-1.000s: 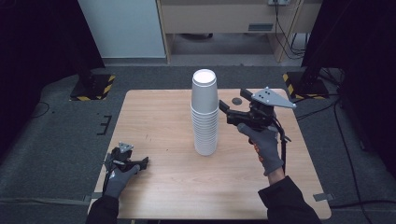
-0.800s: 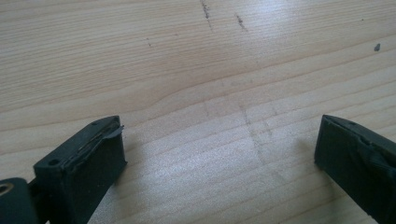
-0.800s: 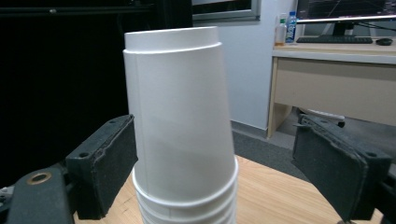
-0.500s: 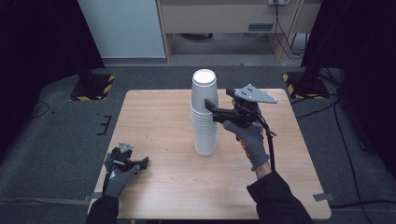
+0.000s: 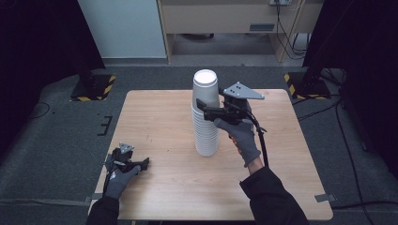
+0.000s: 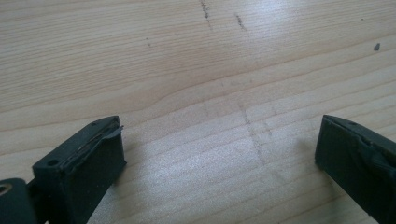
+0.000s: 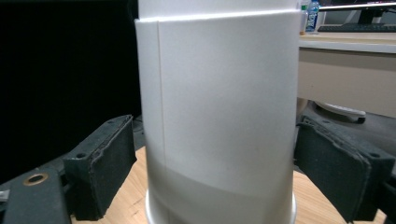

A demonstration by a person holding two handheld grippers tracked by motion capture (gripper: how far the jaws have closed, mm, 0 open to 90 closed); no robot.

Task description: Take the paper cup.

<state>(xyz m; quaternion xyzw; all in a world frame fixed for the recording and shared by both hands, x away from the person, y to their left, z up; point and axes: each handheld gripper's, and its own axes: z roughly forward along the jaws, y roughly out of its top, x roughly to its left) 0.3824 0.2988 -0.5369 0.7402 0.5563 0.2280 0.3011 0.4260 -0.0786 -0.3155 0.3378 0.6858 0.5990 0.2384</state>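
Note:
A tall stack of white paper cups (image 5: 206,123) stands upright in the middle of the wooden table (image 5: 159,112). My right gripper (image 5: 202,105) is open, one jaw on each side of the stack's upper part. In the right gripper view the top cup (image 7: 219,116) stands between the two pads (image 7: 106,164), with a narrow gap on each side. My left gripper (image 5: 139,163) rests low at the table's front left, open. In the left gripper view nothing lies between its jaws, just bare table wood (image 6: 187,70).
Grey carpet surrounds the table. A pale cabinet (image 5: 124,28) and a wooden desk (image 5: 225,16) with cables stand beyond the far edge. Black stands with yellow-striped bases (image 5: 91,89) sit at both far corners.
My right gripper has moved left to the cup stack, and its jaws now straddle the top cup. The left gripper has stayed where it was.

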